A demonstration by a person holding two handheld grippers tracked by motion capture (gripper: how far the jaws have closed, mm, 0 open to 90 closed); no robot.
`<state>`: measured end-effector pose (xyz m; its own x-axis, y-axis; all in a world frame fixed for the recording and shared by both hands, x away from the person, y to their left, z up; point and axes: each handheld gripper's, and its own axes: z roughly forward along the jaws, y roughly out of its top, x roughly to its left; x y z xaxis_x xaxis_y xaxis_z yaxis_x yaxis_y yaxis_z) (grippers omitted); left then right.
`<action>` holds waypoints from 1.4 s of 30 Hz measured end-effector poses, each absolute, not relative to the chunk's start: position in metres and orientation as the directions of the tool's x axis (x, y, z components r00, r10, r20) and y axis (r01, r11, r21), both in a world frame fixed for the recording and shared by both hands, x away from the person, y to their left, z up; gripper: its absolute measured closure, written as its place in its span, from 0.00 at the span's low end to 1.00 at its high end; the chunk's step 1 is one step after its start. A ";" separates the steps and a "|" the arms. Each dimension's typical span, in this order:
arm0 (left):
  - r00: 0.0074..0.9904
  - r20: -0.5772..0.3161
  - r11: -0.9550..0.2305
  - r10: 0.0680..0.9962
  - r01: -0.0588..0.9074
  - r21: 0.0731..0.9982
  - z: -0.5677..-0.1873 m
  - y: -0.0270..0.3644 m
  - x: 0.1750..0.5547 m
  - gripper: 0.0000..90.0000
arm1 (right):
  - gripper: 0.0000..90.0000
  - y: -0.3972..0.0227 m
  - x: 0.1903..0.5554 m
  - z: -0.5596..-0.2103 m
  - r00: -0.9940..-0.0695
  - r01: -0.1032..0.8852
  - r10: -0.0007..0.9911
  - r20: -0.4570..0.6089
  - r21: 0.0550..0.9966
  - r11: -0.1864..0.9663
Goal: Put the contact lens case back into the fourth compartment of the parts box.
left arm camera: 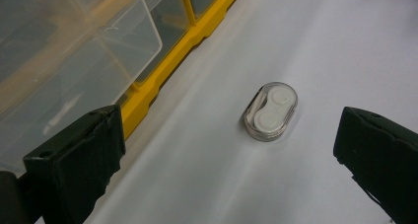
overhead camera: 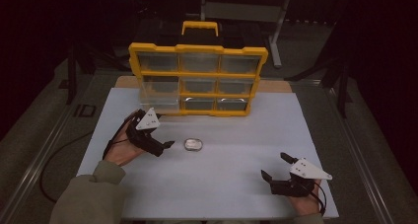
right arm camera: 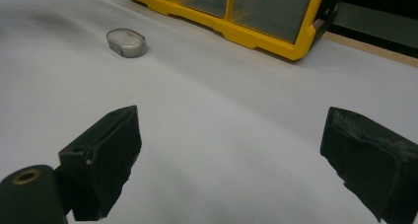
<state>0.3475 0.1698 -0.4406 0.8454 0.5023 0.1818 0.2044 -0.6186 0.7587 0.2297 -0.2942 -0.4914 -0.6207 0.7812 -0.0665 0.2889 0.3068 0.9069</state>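
Lying flat on the white table sheet (overhead camera: 236, 184), item one: a small clear oval case (overhead camera: 193, 144), near the middle of the sheet and a little in front of the yellow drawer organiser (overhead camera: 197, 78). High view: the organiser stands upright at the far edge, nine clear drawers in three rows, with the bottom-left drawer (overhead camera: 158, 96) pulled forward. The left gripper (overhead camera: 165, 146) hovers just left of the case, jaws parted, nothing held. The right gripper (overhead camera: 275, 167) rests well apart at the near right, jaws wide, empty.

Left gripper view: the case (left arm camera: 270, 111) lies between and beyond the two black jaws, closer to the right one, touching neither. Through its clear lid a white two-lobed insert shows. The pulled-out drawer (left arm camera: 98, 51) overhangs the yellow frame at upper left.

Right gripper view: the case (right arm camera: 126, 42) sits far off at upper left, apart from the organiser (right arm camera: 256, 17); the jaws stand fully spread over bare sheet.

Handling, as judged: light, rigid plastic, smooth and likely slippery on its curved walls; low profile, so the jaws would need to come down nearly to the sheet. Best hold: across the short axis, pads on the two long straighter sides, with moderate pressure. The rounded ends would let it squirt out. Whether the lid is latched cannot be told.
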 end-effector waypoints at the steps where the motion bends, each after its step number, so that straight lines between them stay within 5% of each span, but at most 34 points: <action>1: 0.847 0.182 -0.623 0.499 0.205 0.755 -0.441 0.169 0.348 0.00 | 0.09 -0.294 0.230 -0.491 -0.622 0.288 0.781 -0.066 0.907 0.307; 42: 0.920 0.121 -0.739 0.374 0.216 0.638 -0.455 0.136 0.370 0.00 | 0.09 -0.294 0.231 -0.493 -0.631 0.293 0.773 -0.064 0.903 0.314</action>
